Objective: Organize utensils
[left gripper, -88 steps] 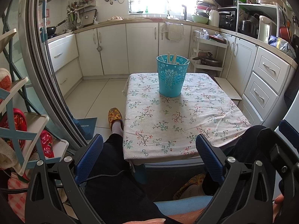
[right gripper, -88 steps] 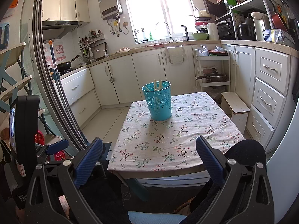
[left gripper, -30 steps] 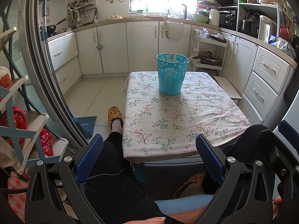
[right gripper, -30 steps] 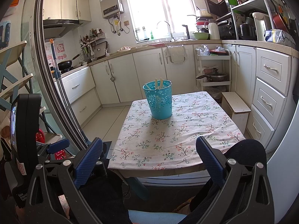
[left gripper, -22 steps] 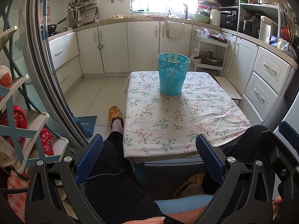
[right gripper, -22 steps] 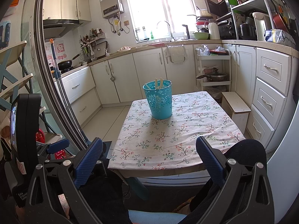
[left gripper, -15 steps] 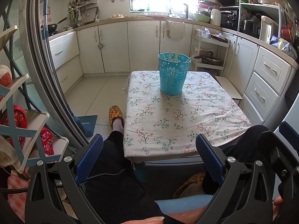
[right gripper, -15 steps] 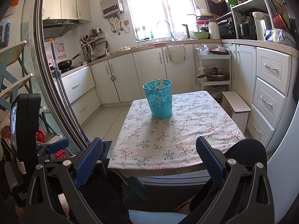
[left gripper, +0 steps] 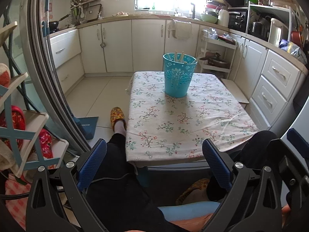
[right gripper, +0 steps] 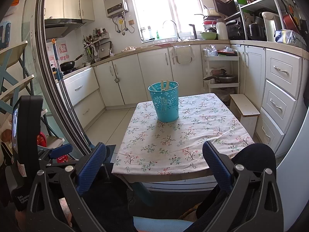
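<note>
A turquoise perforated bucket (left gripper: 178, 76) stands upright at the far middle of the low table (left gripper: 202, 135), which has a floral cloth. Wooden chopsticks (left gripper: 178, 56) and a pale utensil stick up out of it. The bucket also shows in the right wrist view (right gripper: 165, 102), with the chopsticks (right gripper: 165, 84) inside. My left gripper (left gripper: 154, 158) is open and empty, held back over the person's lap, short of the table's near edge. My right gripper (right gripper: 154, 158) is open and empty, also held back at the near edge.
The person's black-trousered knees (left gripper: 256, 143) flank the table's near edge; a slippered foot (left gripper: 116, 117) lies left of it. White cabinets (left gripper: 274, 85) run along the right and back. A small stool (right gripper: 245, 110) stands right of the table. A shelf rack (left gripper: 19, 119) is at the left.
The left wrist view has drifted very slightly, so the bucket sits a touch further right. Both grippers stay open and empty; nothing on the table has moved.
</note>
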`<state>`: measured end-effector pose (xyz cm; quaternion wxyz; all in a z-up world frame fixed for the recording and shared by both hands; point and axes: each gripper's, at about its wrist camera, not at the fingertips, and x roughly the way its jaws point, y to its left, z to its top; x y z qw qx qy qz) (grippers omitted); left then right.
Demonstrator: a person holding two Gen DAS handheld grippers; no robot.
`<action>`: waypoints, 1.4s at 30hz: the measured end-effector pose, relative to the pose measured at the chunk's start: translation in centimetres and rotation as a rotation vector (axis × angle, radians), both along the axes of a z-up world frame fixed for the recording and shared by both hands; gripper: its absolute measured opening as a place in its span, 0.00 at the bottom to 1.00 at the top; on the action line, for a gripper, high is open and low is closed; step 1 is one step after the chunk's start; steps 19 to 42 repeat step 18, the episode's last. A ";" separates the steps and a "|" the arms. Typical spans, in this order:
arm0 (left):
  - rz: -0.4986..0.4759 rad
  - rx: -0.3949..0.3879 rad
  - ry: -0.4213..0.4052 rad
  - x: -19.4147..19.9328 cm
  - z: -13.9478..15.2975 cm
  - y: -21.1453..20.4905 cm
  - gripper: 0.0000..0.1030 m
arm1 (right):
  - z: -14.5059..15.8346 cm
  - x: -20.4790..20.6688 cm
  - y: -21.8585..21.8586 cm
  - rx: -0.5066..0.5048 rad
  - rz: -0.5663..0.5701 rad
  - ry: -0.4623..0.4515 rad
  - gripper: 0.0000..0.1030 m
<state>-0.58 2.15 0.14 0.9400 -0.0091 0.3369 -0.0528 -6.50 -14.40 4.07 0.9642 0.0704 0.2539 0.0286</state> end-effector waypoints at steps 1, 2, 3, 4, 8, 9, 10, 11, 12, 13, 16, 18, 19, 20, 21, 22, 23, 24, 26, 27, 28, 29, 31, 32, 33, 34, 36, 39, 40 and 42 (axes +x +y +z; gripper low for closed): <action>-0.005 -0.006 -0.010 -0.1 0.0 0.1 0.93 | 0.0 -0.1 0.1 0.002 0.000 -0.001 0.93; -0.003 -0.006 -0.025 -0.4 0.2 0.1 0.92 | 0.0 0.0 -0.2 0.002 0.000 -0.002 0.93; 0.000 -0.005 -0.040 -0.5 0.3 0.2 0.92 | 0.0 0.0 -0.2 0.003 0.000 -0.004 0.93; 0.001 0.001 -0.053 -0.8 0.5 0.1 0.92 | 0.0 -0.1 -0.2 0.004 -0.002 -0.008 0.93; 0.005 0.035 -0.041 -0.5 0.2 -0.4 0.93 | 0.2 -0.3 -0.3 0.005 -0.003 -0.015 0.93; 0.004 0.033 -0.026 -0.3 0.1 -0.4 0.93 | 0.2 -0.4 -0.4 0.006 -0.004 -0.016 0.93; 0.005 0.025 -0.012 -0.1 0.0 -0.3 0.93 | 0.2 -0.4 -0.5 0.008 -0.006 -0.017 0.93; 0.010 0.020 -0.003 0.0 -0.1 -0.1 0.93 | 0.2 -0.4 -0.5 0.010 -0.007 -0.017 0.93; 0.015 0.017 0.003 0.2 -0.1 0.0 0.93 | 0.2 -0.4 -0.6 0.011 -0.007 -0.017 0.93; 0.020 0.012 0.009 0.2 -0.2 0.2 0.93 | 0.3 -0.5 -0.6 0.012 -0.007 -0.017 0.93; 0.025 0.009 0.016 0.4 -0.3 0.4 0.93 | 0.3 -0.4 -0.8 0.010 -0.005 -0.017 0.93; 0.023 0.010 0.019 0.4 -0.4 0.4 0.93 | 0.3 -0.4 -0.8 0.010 -0.004 -0.017 0.93; 0.023 0.010 0.019 0.4 -0.4 0.4 0.93 | 0.3 -0.4 -0.8 0.010 -0.004 -0.017 0.93; 0.023 0.010 0.019 0.4 -0.4 0.4 0.93 | 0.3 -0.4 -0.8 0.010 -0.004 -0.017 0.93; 0.023 0.010 0.019 0.4 -0.4 0.4 0.93 | 0.3 -0.4 -0.8 0.010 -0.004 -0.017 0.93; 0.023 0.010 0.019 0.4 -0.4 0.4 0.93 | 0.3 -0.4 -0.8 0.010 -0.004 -0.017 0.93; 0.023 0.010 0.019 0.4 -0.4 0.4 0.93 | 0.3 -0.4 -0.8 0.010 -0.004 -0.017 0.93; 0.023 0.010 0.019 0.4 -0.4 0.4 0.93 | 0.3 -0.4 -0.8 0.010 -0.004 -0.017 0.93; 0.023 0.010 0.019 0.4 -0.4 0.4 0.93 | 0.3 -0.4 -0.8 0.010 -0.004 -0.017 0.93; 0.023 0.010 0.019 0.4 -0.4 0.4 0.93 | 0.3 -0.4 -0.8 0.010 -0.004 -0.017 0.93; 0.023 0.010 0.019 0.4 -0.4 0.4 0.93 | 0.3 -0.4 -0.8 0.010 -0.004 -0.017 0.93; 0.023 0.010 0.019 0.4 -0.4 0.4 0.93 | 0.3 -0.4 -0.8 0.010 -0.004 -0.017 0.93; 0.023 0.010 0.019 0.4 -0.4 0.4 0.93 | 0.3 -0.4 -0.8 0.010 -0.004 -0.017 0.93; 0.023 0.010 0.019 0.4 -0.4 0.4 0.93 | 0.3 -0.4 -0.8 0.010 -0.004 -0.017 0.93; 0.023 0.010 0.019 0.4 -0.4 0.4 0.93 | 0.3 -0.4 -0.8 0.010 -0.004 -0.017 0.93; 0.023 0.010 0.019 0.4 -0.4 0.4 0.93 | 0.3 -0.4 -0.8 0.010 -0.004 -0.017 0.93; 0.023 0.010 0.019 0.4 -0.4 0.4 0.93 | 0.3 -0.4 -0.8 0.010 -0.004 -0.017 0.93; 0.023 0.010 0.019 0.4 -0.4 0.4 0.93 | 0.3 -0.4 -0.8 0.010 -0.004 -0.017 0.93; 0.023 0.010 0.019 0.4 -0.4 0.4 0.93 | 0.3 -0.4 -0.8 0.010 -0.004 -0.017 0.93; 0.023 0.010 0.019 0.4 -0.4 0.4 0.93 | 0.3 -0.4 -0.8 0.010 -0.004 -0.017 0.93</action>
